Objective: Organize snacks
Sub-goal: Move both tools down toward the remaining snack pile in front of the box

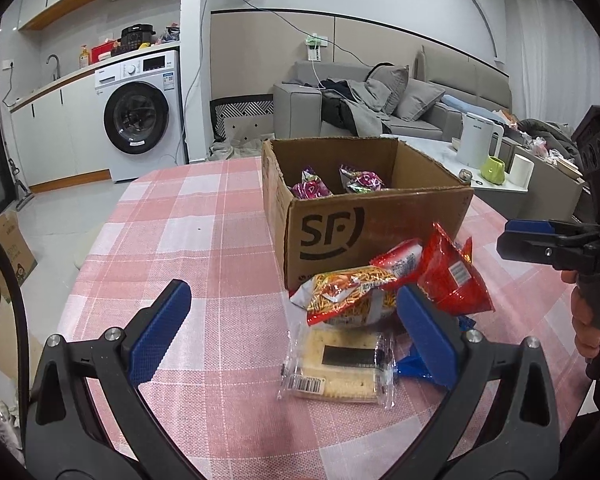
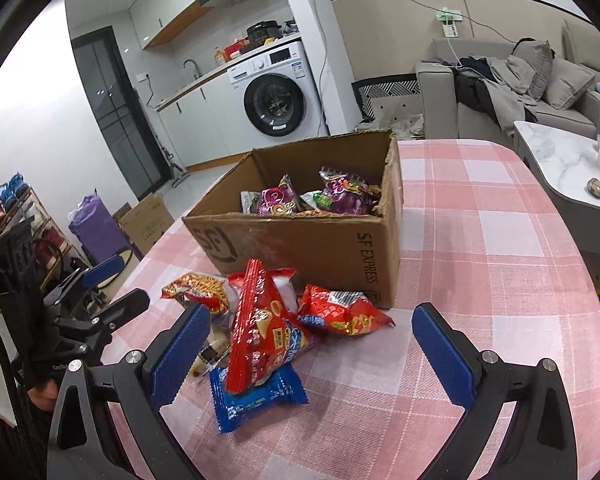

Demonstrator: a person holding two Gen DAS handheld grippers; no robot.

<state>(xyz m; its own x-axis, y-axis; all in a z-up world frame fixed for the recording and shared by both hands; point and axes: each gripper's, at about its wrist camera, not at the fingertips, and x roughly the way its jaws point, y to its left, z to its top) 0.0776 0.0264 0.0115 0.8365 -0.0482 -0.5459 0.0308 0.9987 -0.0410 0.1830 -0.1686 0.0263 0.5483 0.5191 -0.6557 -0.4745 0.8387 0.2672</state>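
A: Where did things stand?
B: Both the left gripper (image 1: pixel 292 328) and right gripper (image 2: pixel 312 352) were spread, empty; snack packets (image 2: pixel 268 328) lay on the desk (image 2: pixel 480 240) beside the box (image 2: pixel 312 248).
A: Next?
B: Likely pinching one packet, lifting it in.

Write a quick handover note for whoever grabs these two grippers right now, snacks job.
Left gripper: open, empty, low over the table by the snack pile.
Right gripper: open, empty, fingers either side of the pile.
Cardboard box: open on the pink checked tablecloth, purple snack bags already inside.
Left to do: noodle snack bag, clear cracker pack, red bags, blue packet, all loose in front of the box.
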